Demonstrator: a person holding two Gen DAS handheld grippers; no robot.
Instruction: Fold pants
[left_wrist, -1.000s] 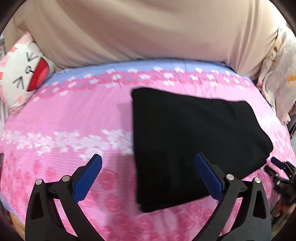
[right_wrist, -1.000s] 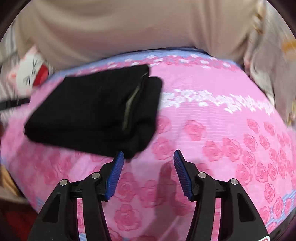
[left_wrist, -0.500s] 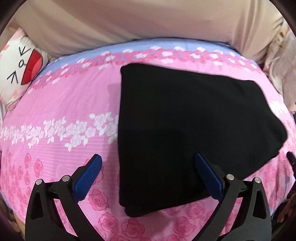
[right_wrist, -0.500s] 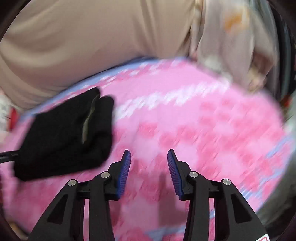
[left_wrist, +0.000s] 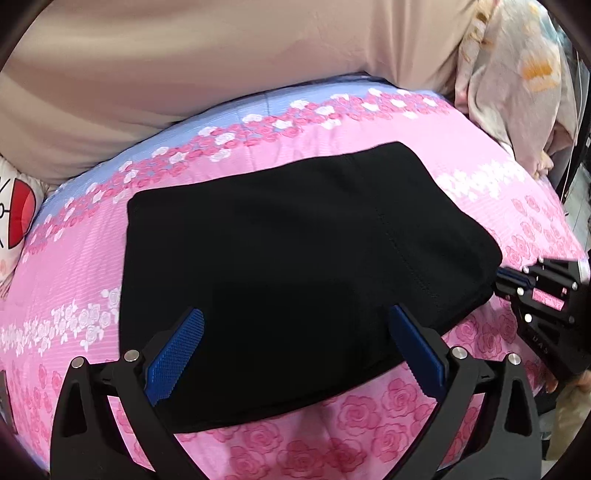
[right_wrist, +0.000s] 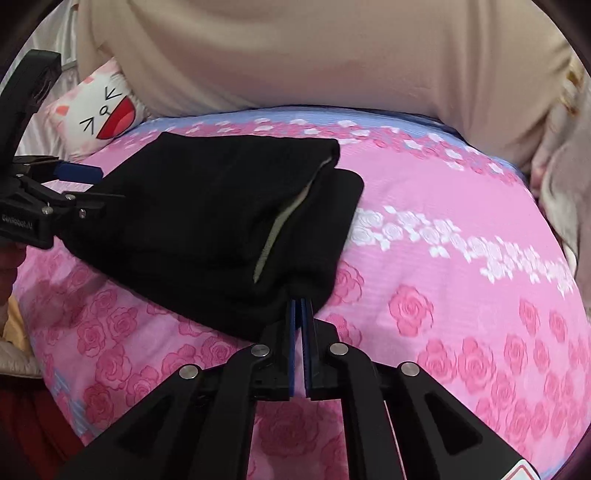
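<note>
The black pants (left_wrist: 295, 258) lie folded into a thick rectangle on the pink rose bedsheet (left_wrist: 74, 258). My left gripper (left_wrist: 295, 343) is open, its blue pads spread over the near edge of the pants. In the right wrist view the pants (right_wrist: 207, 229) show stacked layers with a pale lining at the fold. My right gripper (right_wrist: 301, 306) is shut, its tips at the near corner of the pants; whether cloth sits between the pads is hidden. The right gripper also shows in the left wrist view (left_wrist: 517, 280) at the pants' right edge. The left gripper shows in the right wrist view (right_wrist: 70, 184).
A beige cover (left_wrist: 221, 55) is bunched along the far side of the bed. A cartoon-face pillow (right_wrist: 103, 114) lies at the far left. A pale floral cloth (left_wrist: 517, 92) hangs at the far right. The bed's edge (right_wrist: 66, 410) is near.
My right gripper has shut and come in to the near corner of the pants. My left gripper has moved right and closer over the pants' near edge, staying open.
</note>
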